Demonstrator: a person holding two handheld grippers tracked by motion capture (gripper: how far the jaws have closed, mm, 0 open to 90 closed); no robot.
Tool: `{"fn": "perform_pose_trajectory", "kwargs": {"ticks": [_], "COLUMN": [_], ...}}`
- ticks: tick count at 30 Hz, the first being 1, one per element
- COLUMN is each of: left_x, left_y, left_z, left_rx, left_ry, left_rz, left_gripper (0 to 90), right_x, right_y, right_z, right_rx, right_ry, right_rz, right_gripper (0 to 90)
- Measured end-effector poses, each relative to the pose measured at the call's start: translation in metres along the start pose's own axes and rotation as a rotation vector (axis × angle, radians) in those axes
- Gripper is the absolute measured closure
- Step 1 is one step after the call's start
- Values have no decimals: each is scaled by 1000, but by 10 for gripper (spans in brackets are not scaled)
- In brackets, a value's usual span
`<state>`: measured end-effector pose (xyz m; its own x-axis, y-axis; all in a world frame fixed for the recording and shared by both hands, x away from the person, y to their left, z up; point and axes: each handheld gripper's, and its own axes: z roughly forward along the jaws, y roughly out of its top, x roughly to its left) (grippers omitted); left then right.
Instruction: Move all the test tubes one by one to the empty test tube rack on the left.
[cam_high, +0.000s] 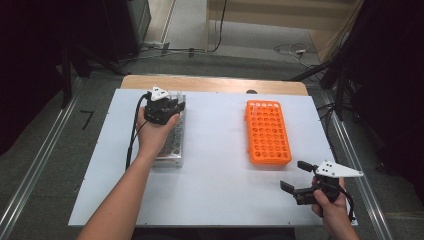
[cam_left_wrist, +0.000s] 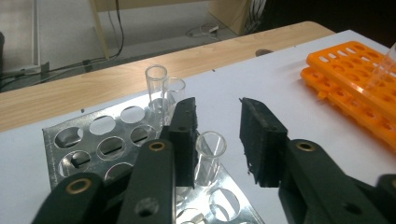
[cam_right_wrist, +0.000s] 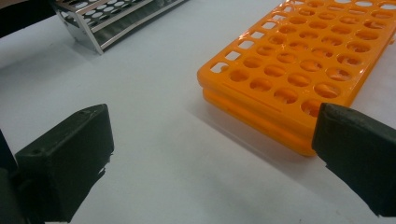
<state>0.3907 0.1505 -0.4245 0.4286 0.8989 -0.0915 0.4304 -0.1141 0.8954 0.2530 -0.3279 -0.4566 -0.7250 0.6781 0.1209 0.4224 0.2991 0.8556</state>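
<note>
Item: left gripper (cam_left_wrist: 217, 135) over metal tube rack (cam_high: 172, 142), clear test tube (cam_left_wrist: 208, 156) between its parted jaws.

Detail: the test tube stands upright in a hole of the metal tube rack at the left of the white table (cam_high: 215, 170); the left jaw pad lies against it or just beside it, the right pad stands apart. Two more clear tubes (cam_left_wrist: 163, 91) stand in the rack behind. Right gripper (cam_high: 295, 177), jaws wide apart and holding nothing, sits near the table's front right corner, just short of the orange rack (cam_high: 268, 131), which lies flat right of centre.
</note>
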Motion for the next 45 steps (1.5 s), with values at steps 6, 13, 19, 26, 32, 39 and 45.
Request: {"fn": "perform_pose_trajectory", "kwargs": {"ticks": [6,13,19,26,32,39,45], "left_x": [0,-2,-6,-13,-22,-35,-46], "left_y": [0,-2,-8,-17,-25,-38,-52], "left_z": [-5,-18,-39,-68,-90,-114,-130], "left_rx": [-18,-31,-49,-87,-104,-134,-143], "left_ry": [-18,-61,-91,-114,-133,-159,-178], "left_rz": [-24,-41,-47,-31,-16,-7,-5], "left_gripper": [457,176,39,0,0,0,0], "right_x": [1,1,0,-2,-2,0,0], "right_y": [0,1,1,3,9,20,29], "right_z": [0,1,2,3,3,8,13], "right_rx": [-1,-1,4,4,-6,-11,-14], "right_ry": [4,9,11,15,24,18,14], "right_rz": [4,0,7,22,28,18,14], "right_gripper": [0,0,0,0,0,0,0]}}
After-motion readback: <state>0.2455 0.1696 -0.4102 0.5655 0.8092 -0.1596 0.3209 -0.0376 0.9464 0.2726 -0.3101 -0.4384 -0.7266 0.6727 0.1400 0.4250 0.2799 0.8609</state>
